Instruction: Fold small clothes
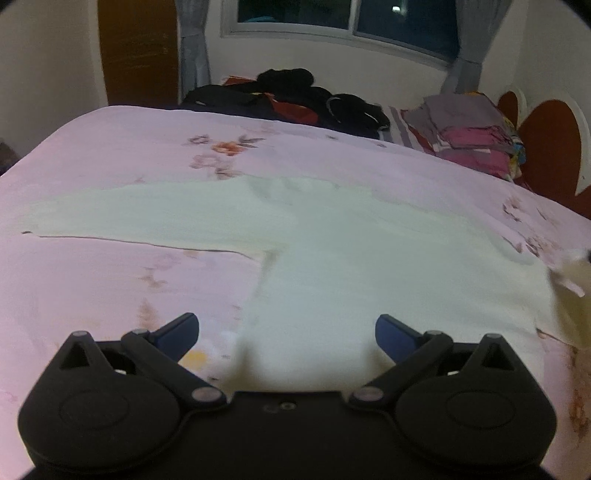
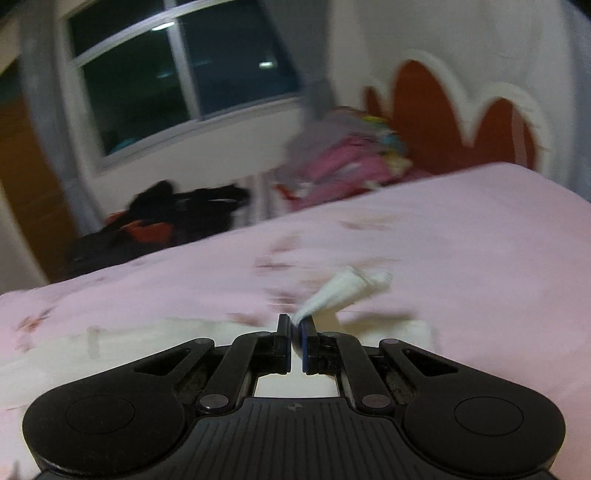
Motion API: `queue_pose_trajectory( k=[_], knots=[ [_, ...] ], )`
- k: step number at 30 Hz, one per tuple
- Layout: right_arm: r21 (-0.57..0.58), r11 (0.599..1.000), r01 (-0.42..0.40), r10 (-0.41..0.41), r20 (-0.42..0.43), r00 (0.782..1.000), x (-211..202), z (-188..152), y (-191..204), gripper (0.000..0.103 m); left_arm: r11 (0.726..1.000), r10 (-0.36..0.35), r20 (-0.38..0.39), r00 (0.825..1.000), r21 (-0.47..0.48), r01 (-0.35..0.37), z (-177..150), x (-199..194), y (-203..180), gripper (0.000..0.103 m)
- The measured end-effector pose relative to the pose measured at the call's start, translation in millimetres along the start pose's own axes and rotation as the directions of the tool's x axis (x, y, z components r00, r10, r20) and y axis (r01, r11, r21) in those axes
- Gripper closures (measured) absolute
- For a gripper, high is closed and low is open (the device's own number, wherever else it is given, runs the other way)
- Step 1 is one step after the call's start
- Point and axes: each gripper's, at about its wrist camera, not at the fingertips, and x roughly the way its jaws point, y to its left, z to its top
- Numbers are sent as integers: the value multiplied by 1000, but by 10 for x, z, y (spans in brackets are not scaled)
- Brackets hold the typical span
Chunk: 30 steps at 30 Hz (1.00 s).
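A pale cream garment (image 1: 332,254) lies spread flat on the pink flowered bedspread (image 1: 110,155), one long part reaching left. My left gripper (image 1: 287,332) hovers open just above its near part, nothing between the blue pads. In the right wrist view my right gripper (image 2: 295,326) is shut on a bunched corner of the cream garment (image 2: 343,290), lifted off the bedspread (image 2: 461,229); the rest of the cloth (image 2: 147,336) trails low behind the fingers. That raised corner (image 1: 570,273) shows blurred at the right edge of the left wrist view.
A heap of dark clothes (image 1: 295,96) lies at the far side of the bed below the window (image 1: 332,18). A stack of folded pink and grey clothes (image 1: 472,133) sits by the red headboard (image 1: 546,133). A brown door (image 1: 136,48) stands far left.
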Motion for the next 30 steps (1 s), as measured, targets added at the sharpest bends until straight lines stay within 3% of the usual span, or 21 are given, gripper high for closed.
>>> queue_pose_trajectory(
  k=[8, 14, 19, 24, 26, 27, 28, 30],
  knots=[
    [-126, 973, -193, 182, -92, 979, 553, -340, 1622, 99, 997, 75, 24, 997, -28, -74, 70, 2, 697, 1],
    [-166, 951, -261, 230, -184, 956, 848, -727, 2308, 99, 995, 81, 5, 997, -61, -80, 171, 129, 1073, 1],
    [-105, 972, -209, 189, -171, 967, 873, -759, 2233, 98, 999, 27, 7, 1000, -36, -27, 261, 219, 1016, 1],
    [-41, 996, -77, 71, -137, 988, 570, -626, 1531, 97, 988, -137, -34, 990, 63, 139, 380, 395, 469, 1],
    [-15, 1000, -11, 9, -133, 991, 404, -634, 1167, 79, 969, -215, -68, 974, 111, 222, 421, 491, 123, 1],
    [1, 1000, 27, -27, -126, 992, 326, -652, 981, 40, 958, -247, -88, 965, 130, 257, 433, 541, -58, 1],
    [10, 998, 66, -64, -105, 992, 236, -674, 815, 16, 944, -280, -110, 954, 150, 294, 446, 597, -264, 1],
    [2, 993, 115, -114, -91, 989, 77, -694, 565, 17, 920, -324, -149, 934, 178, 348, 466, 724, -638, 2]
  ],
)
